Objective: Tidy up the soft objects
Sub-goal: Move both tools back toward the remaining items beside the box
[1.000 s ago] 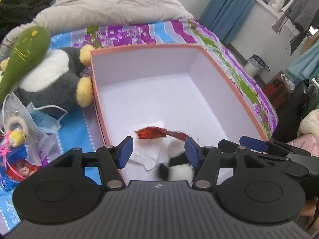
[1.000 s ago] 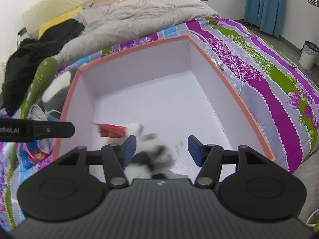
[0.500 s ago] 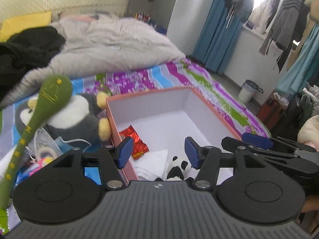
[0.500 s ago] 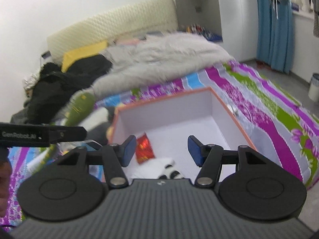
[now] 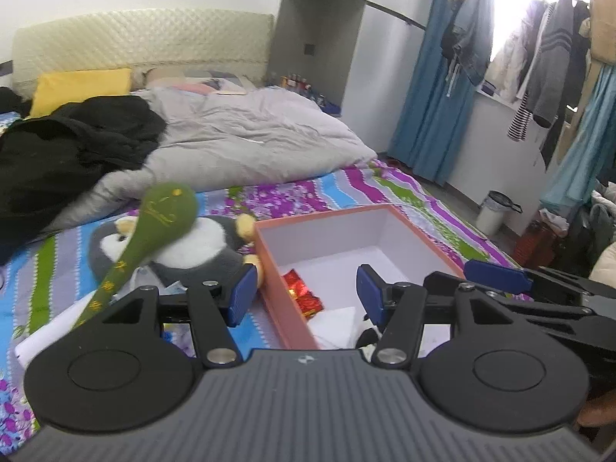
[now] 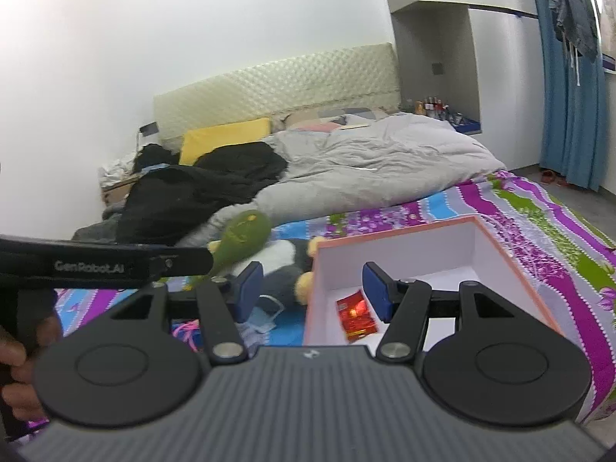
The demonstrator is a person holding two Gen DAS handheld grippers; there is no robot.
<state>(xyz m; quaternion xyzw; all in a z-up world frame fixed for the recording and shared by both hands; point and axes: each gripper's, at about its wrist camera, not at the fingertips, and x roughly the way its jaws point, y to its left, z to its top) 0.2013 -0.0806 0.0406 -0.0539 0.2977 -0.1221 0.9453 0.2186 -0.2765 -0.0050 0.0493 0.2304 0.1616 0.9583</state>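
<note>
Grippers [image 5: 302, 294] [image 6: 312, 288] gape empty above box [image 5: 287, 308].

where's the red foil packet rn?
The red foil packet lies inside the orange-rimmed box, on its white floor near the left wall, next to the white cloth. The right wrist view shows it too, just left of that gripper's right finger.

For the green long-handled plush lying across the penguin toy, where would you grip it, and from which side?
Grip the green plush on its thin handle just below the bulb, where it slants clear of the penguin. Come from above with the open left gripper, fingers straddling the handle crosswise: the bulb looks too wide and the neck is exposed.
</note>
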